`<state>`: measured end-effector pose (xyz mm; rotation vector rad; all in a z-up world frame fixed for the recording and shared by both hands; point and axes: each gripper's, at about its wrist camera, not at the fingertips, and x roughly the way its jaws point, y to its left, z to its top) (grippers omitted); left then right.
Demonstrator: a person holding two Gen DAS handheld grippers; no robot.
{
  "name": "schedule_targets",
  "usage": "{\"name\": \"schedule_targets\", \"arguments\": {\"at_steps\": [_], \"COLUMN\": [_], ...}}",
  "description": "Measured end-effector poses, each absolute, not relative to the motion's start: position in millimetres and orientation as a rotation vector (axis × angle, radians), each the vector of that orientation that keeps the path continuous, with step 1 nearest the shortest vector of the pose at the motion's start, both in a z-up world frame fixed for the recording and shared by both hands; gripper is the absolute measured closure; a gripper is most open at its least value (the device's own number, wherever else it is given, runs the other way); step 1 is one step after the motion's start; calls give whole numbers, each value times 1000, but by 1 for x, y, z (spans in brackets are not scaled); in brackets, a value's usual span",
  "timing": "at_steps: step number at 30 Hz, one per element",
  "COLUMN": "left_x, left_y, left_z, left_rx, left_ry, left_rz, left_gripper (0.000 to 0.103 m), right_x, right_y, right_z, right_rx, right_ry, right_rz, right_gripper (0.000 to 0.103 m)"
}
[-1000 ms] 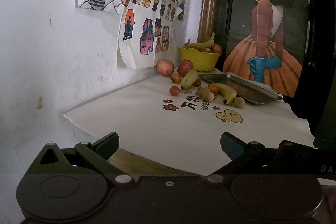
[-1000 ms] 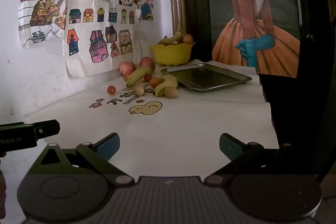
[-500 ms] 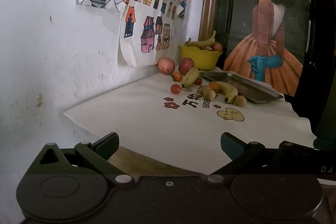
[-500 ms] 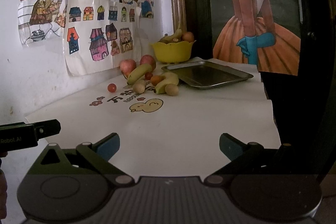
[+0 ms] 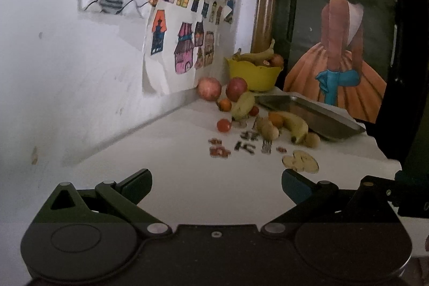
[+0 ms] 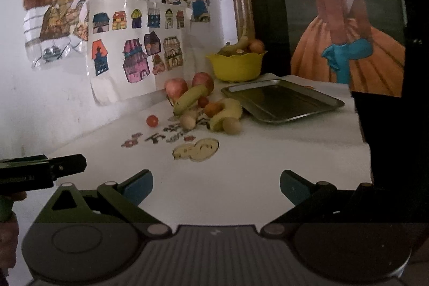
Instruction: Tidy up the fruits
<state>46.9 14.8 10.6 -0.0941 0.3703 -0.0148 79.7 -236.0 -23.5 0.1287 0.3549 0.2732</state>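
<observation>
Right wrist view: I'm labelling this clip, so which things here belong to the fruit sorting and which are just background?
Part of the job:
loose bananas
two apples
small tomato
metal tray
yellow bowl
open right hand-held gripper

Just there:
children's drawings
painting of a girl
printed table cover

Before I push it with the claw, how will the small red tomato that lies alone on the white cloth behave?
The small red tomato looks round and smooth, so a push would probably send it rolling. It lies apart from the other fruit, so nothing would stop it nearby. Its skin seems glossy; it may slip, and a hard squeeze could perhaps burst it.
</observation>
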Motion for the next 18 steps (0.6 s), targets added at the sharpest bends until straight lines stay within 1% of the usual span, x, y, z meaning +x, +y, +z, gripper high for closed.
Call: {"name": "schedule_targets", "arguments": {"at_steps": [5, 11, 18], "left_x": [82, 129, 173], "left_y": [16, 16, 2], "left_z": [22, 27, 30], "left_rx": [-71, -66, -15], "left_ry": [378, 425, 440], "left_rz": [-52, -99, -146], "left_gripper": [1, 1, 1], "right_x": [114, 152, 195], "right_y": [-244, -239, -228], "right_z": [-9, 5, 1], "right_rx": [123, 24, -60], "right_ry": [372, 384, 430], "right_rz": [337, 401, 448], "right_gripper": [0, 0, 0]}}
